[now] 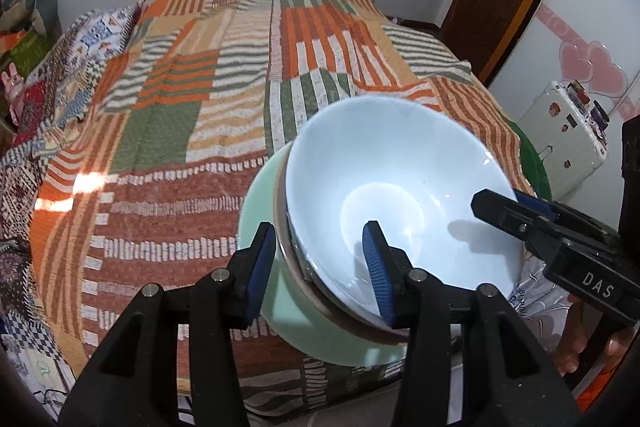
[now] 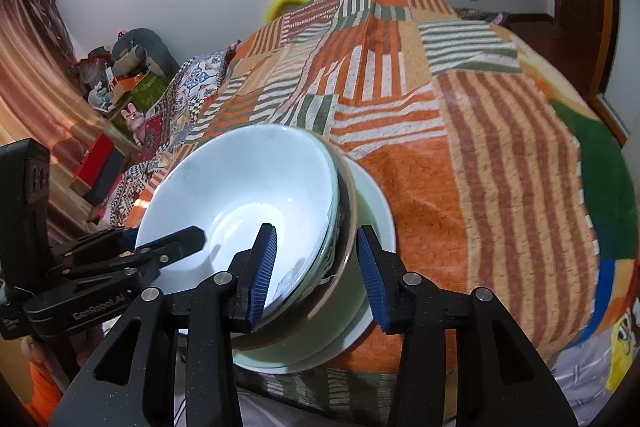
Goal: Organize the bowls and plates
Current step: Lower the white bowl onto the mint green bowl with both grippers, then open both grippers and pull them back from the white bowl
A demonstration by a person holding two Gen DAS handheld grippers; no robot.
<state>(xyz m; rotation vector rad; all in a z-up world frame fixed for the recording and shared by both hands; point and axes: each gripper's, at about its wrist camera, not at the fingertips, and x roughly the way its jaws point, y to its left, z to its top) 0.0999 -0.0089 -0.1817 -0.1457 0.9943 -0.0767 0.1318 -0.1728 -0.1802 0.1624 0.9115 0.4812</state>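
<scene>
A stack of nested bowls sits on the quilt-covered bed near its front edge. The top white bowl (image 1: 396, 195) (image 2: 244, 195) nests in a brown-rimmed bowl (image 1: 296, 267) (image 2: 346, 227), inside a pale green bowl (image 1: 264, 211) (image 2: 340, 311), on a pale plate (image 2: 376, 203). My left gripper (image 1: 320, 267) straddles the stack's left rim, one pad inside the white bowl, one outside; the jaws look apart. My right gripper (image 2: 316, 275) straddles the right rim the same way. Each gripper shows in the other's view: the right one (image 1: 516, 215), the left one (image 2: 168, 243).
The patchwork orange, green and white quilt (image 1: 200, 87) covers the bed. A white suitcase (image 1: 560, 143) and wooden door stand at the right. Cluttered shelves and a curtain (image 2: 40, 67) are at the left. A yellow ring (image 2: 284, 3) lies at the bed's far end.
</scene>
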